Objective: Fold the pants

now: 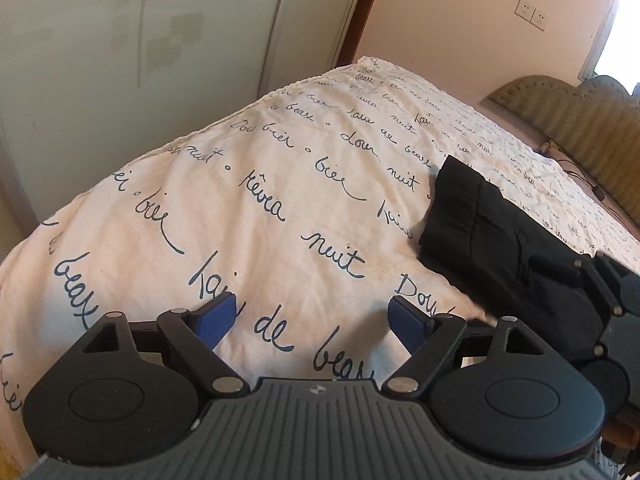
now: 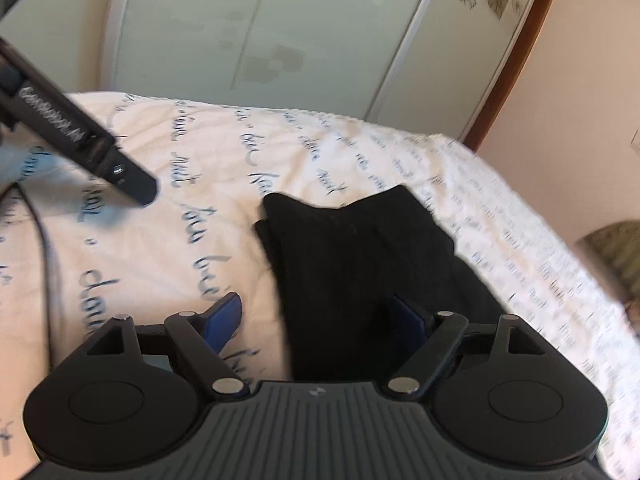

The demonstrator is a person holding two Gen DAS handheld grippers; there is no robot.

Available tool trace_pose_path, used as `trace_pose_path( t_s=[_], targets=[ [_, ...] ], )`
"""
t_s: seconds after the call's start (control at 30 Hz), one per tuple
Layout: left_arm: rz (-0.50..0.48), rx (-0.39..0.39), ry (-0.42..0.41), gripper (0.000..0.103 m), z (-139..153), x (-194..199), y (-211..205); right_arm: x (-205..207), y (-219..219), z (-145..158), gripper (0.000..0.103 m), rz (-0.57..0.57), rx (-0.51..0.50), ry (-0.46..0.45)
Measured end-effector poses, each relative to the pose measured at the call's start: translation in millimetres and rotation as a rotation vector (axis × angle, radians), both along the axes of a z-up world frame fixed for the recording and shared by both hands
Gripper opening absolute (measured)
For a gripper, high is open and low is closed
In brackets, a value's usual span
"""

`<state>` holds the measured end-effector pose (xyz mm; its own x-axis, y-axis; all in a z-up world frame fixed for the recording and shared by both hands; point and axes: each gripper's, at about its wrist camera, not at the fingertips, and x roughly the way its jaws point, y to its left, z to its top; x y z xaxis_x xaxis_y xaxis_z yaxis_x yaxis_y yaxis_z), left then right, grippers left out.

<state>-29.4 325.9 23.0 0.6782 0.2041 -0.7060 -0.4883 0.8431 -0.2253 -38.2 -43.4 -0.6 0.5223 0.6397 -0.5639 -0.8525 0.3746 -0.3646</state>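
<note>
Two wrist views, low and near, angled down over one bed (image 1: 248, 208), shared black pants (image 2: 360, 256).

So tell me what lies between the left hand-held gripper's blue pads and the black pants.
Only bare printed bedspread. In the left wrist view, the open left hand-held gripper has nothing between its pads, and the pants lie off to its right.

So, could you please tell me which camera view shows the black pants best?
The right wrist view: the pants lie near the middle of the picture, folded on the bedspread, though slightly blurred. The left wrist view shows them sharper but off to the right, partly hidden behind the other gripper.
</note>
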Motion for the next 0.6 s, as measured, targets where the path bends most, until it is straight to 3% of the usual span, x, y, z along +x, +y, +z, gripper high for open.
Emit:
trace_pose_path(
  t_s=[0.2,0.4,0.53,0.57,0.6],
  targets=[
    [-0.021,-0.006,-0.022,0.093,-5.9,1.9,2.2,-5.0,6.1,-5.9,0.082,-0.027,-0.075,-0.133],
    [-0.034,0.004,-0.031,0.094,-8.2,0.9,0.4,-23.5,23.0,-15.8,0.082,0.021,-0.157,-0.303],
    [-0.029,-0.005,-0.025,0.094,-5.7,-0.2,0.8,-16.1,35.0,-22.4,0.081,0.021,-0.151,-0.373],
    [-0.026,-0.011,-0.023,0.094,-4.9,-0.1,1.5,-14.7,34.9,-21.8,0.065,0.021,-0.139,-0.363],
    [-0.023,-0.017,-0.021,0.094,-4.0,-0.6,1.9,-14.3,33.7,-21.9,0.022,0.035,-0.133,-0.349]
  ],
)
